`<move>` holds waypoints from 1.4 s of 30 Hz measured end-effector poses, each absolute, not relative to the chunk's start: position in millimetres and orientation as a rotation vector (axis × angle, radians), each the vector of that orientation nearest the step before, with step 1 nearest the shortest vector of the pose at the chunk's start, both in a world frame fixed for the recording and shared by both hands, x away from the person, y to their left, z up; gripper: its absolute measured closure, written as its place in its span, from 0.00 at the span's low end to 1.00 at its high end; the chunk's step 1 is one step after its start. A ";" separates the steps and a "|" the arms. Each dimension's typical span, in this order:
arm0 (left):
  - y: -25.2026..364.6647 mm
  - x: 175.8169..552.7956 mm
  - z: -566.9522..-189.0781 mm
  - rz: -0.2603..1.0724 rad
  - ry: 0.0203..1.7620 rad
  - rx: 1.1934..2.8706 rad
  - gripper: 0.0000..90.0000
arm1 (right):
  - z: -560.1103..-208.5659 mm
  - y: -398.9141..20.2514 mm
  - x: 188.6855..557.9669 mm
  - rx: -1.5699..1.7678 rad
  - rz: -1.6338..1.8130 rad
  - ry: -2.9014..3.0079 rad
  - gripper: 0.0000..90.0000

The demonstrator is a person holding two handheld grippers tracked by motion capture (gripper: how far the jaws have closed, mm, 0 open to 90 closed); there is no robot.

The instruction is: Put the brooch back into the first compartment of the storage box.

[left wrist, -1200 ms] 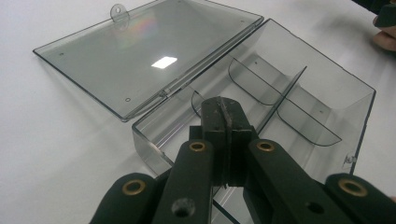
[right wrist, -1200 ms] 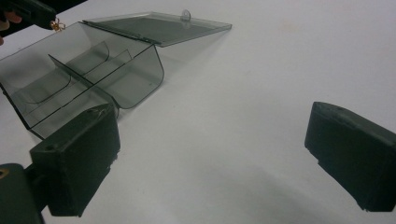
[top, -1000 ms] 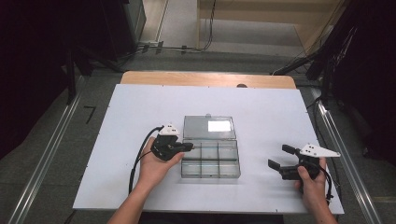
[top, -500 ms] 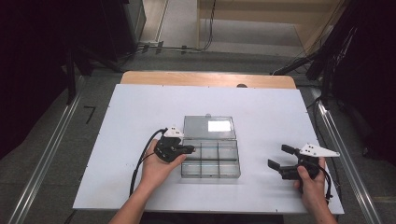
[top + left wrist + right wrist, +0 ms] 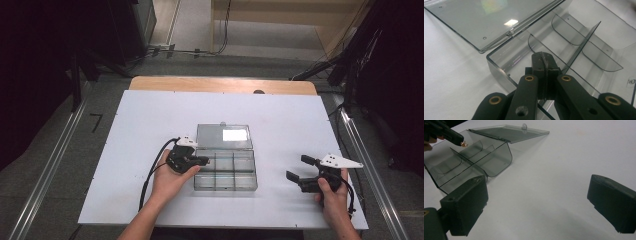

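High view: one clear plastic box lying near the middle of the white bench, lid thrown fully back and flat on the far side of the tray. Left tongs at the box's left wall, tips reaching over that edge toward the far-left compartment, pressed together. Right tongs well apart from the box, off to its right, spread wide with nothing between them, pointing toward the box. Tray split by dividers into six compartments, two rows of three. Nothing to be made out inside any of them from here.

Left gripper view: left tongs shut tight, pad against pad, hanging just above the near corner of the box and aimed into the nearest compartment. Whether anything small sits pinched between the pads cannot be told. One long straight divider running away from the tips, curved cross dividers on either side of it. Compartments in sight bare. Lid flat on the bench beyond the hinge, left of the tray.

Right gripper view: right tongs gaping, bare bench between the two pads. Box up and to the left of the tips, well clear of them, lid lying open behind it. Left tongs over the box's far corner, a small brass-coloured bit showing at the closed tip; what it is cannot be told.
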State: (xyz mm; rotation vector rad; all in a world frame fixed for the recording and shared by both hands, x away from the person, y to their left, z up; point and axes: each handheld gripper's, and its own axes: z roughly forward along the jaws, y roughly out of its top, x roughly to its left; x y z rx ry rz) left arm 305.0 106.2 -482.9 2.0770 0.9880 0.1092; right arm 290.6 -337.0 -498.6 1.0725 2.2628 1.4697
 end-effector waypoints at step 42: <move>130.3 300.6 -464.6 0.093 0.911 1.861 0.00 | -475.6 -320.1 286.1 1.002 1.539 2.278 0.01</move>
